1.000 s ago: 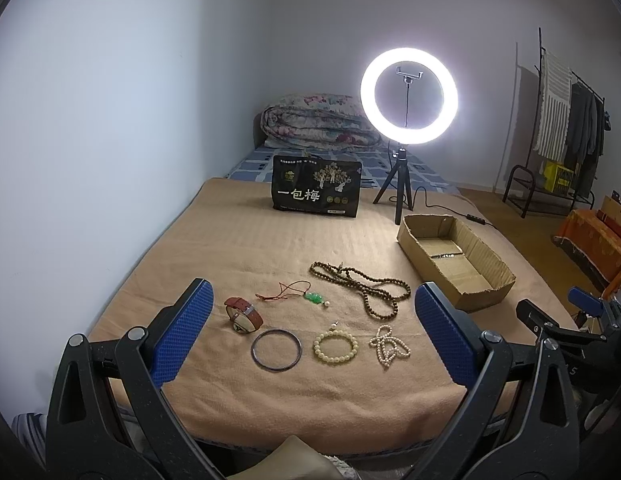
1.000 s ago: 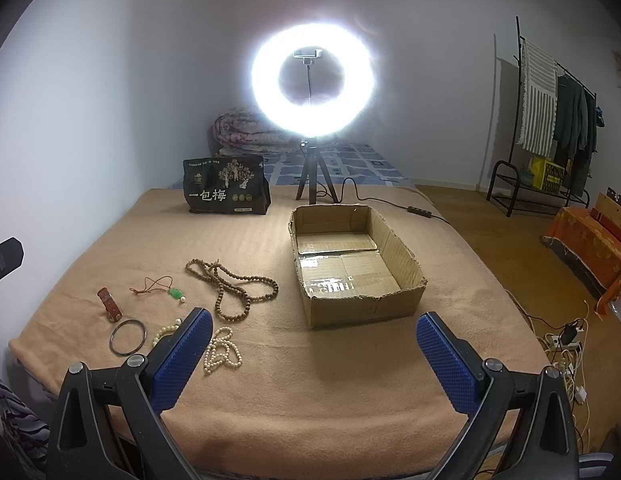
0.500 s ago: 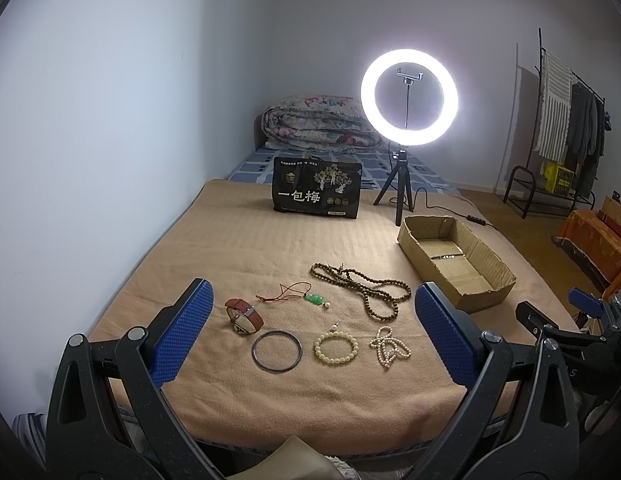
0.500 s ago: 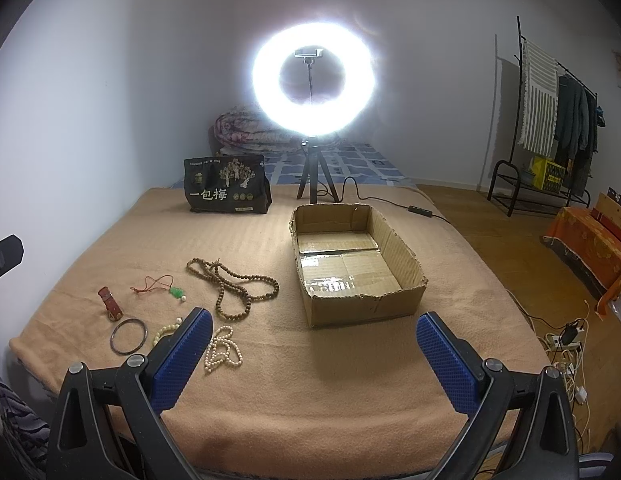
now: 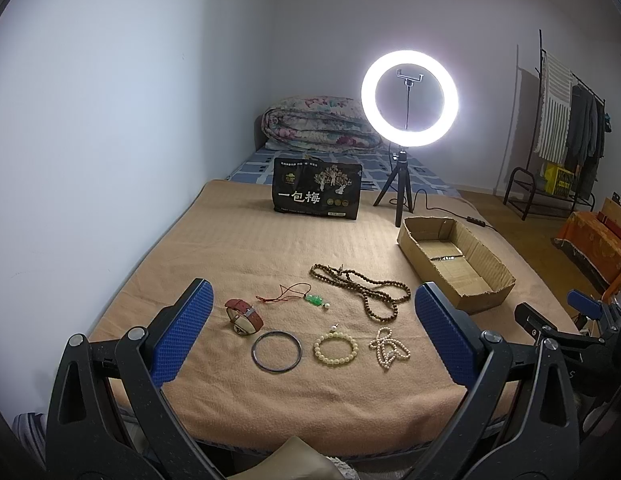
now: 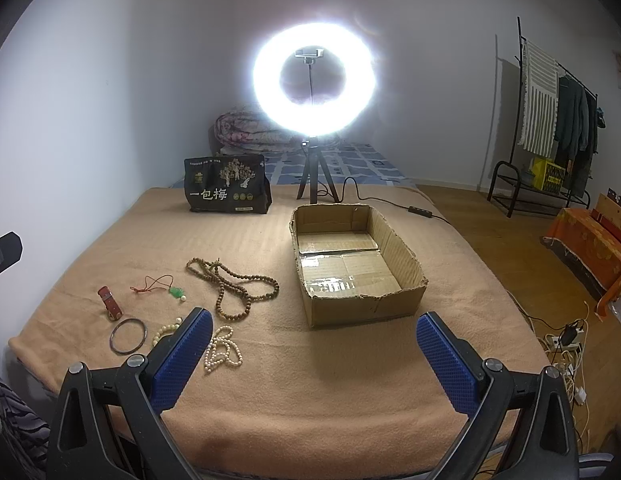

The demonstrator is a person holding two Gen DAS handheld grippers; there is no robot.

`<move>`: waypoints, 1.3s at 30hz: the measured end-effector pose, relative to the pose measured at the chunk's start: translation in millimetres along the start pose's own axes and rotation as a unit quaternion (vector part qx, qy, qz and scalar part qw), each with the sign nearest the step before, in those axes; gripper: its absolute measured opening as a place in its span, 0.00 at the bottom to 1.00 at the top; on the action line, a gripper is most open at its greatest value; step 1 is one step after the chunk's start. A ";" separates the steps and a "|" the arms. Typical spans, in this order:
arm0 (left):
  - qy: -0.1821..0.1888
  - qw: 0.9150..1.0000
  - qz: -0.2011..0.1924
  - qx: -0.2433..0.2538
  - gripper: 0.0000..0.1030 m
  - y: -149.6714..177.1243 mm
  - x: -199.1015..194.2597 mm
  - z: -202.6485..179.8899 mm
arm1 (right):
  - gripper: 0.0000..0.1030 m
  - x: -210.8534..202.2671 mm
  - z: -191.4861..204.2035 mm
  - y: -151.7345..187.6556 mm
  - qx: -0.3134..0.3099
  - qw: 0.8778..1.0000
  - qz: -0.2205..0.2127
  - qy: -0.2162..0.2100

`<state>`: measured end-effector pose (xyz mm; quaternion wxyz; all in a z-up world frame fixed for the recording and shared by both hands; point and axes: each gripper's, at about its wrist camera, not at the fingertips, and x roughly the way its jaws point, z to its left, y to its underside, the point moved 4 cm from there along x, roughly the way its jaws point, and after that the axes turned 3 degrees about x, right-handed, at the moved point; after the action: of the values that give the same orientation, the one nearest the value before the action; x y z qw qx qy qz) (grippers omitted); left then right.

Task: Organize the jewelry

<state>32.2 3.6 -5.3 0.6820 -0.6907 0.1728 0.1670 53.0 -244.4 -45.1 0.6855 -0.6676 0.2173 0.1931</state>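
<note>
You are hovering both grippers above the near edge of a bed covered by a tan blanket [image 5: 238, 248], with nothing picked up yet, so the organizing looks to be just starting. Your left gripper [image 5: 310, 332] is spread wide and holding nothing; your right gripper [image 6: 314, 354] is likewise wide and touching nothing. Six pieces are lying apart on the left: a red-strapped watch [image 5: 243, 316], a metal bangle [image 5: 276, 351], a cream bead bracelet [image 5: 335, 349], a white pearl strand [image 5: 386, 350], a jade pendant on red cord [image 5: 314, 301] and a long brown bead necklace [image 5: 362, 290]. An open cardboard box [image 6: 402, 258] is sitting empty to their right. Next, you are probably lowering onto one piece, pinching it, then carrying it to the box.
</note>
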 end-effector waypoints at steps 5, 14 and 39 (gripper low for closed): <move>0.001 1.000 0.000 0.000 1.00 0.2 -0.1 0.2 | 1.00 -0.1 0.1 0.7 0.000 1.000 0.000 -0.001; -0.001 1.000 0.001 0.001 1.00 -3.6 -3.2 1.1 | 1.00 0.3 0.1 0.5 0.000 1.000 0.001 -0.001; -0.032 0.998 0.046 -0.005 1.00 6.0 35.3 24.5 | 0.99 27.0 6.3 3.0 -0.008 0.999 0.039 -0.012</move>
<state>60.7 27.6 -27.5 0.6753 -0.6798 0.1817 0.2209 74.0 -238.7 -62.5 0.6747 -0.6614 0.2340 0.2293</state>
